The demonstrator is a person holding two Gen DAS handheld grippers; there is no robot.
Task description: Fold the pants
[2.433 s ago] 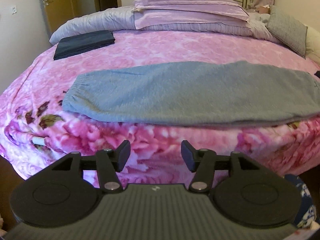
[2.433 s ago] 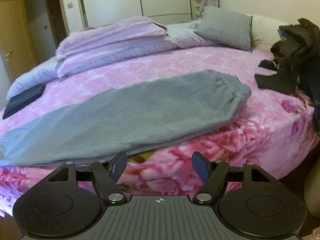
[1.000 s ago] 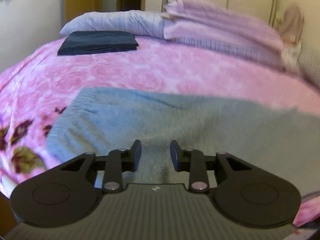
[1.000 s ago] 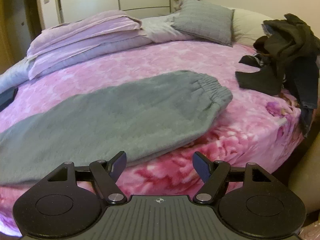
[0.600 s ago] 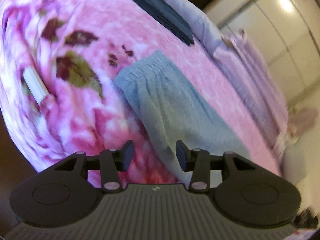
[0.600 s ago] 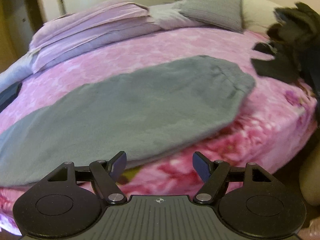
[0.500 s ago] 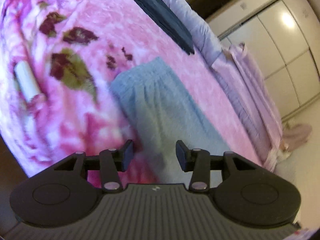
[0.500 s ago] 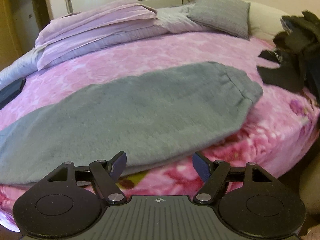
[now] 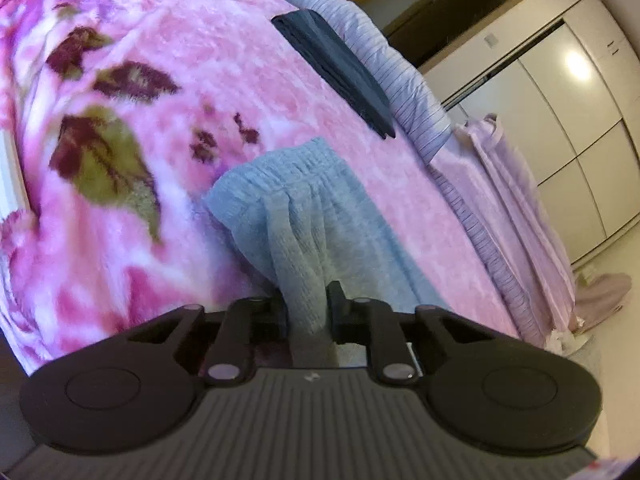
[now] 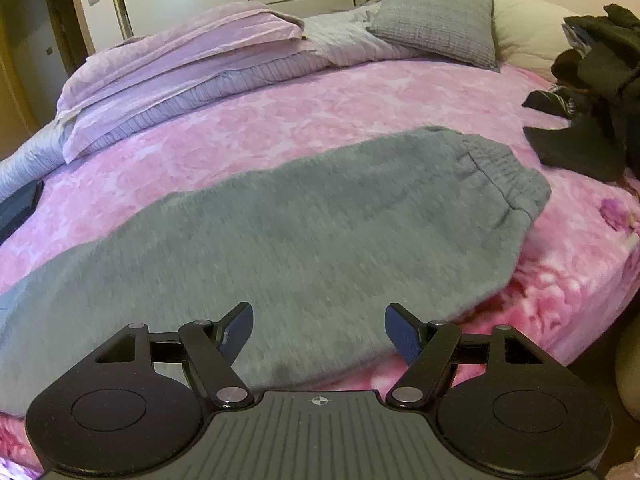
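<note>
The left gripper (image 9: 307, 304) is closing on a bunched fold of the grey pants (image 9: 304, 220), the fabric pinched between its two black fingers (image 9: 335, 300) near the elastic cuff end of the leg, close to the bed's front edge, and the cloth rises in ridges from the blanket up into the grip. The right gripper (image 10: 319, 330) hangs with its jaws spread wide and nothing between them, poised just over the near edge of the pants (image 10: 320, 240) (its blue-padded fingertips (image 10: 402, 334) look clear of the cloth, though I can't be sure). The pants lie flat and lengthwise along the front edge of the bed, on a pink floral blanket (image 9: 120, 140), with the gathered waistband (image 10: 500, 172) toward the bed's right-hand side. Farther back, a folded dark garment (image 9: 336, 68) sits near the bed's far left corner beside a striped quilt (image 9: 400, 88), a stack of lilac bedding (image 10: 180, 64) runs along the far edge, a grey pillow (image 10: 436, 20) leans behind it, and a heap of dark clothes (image 10: 588, 92) crowds the right edge.
</note>
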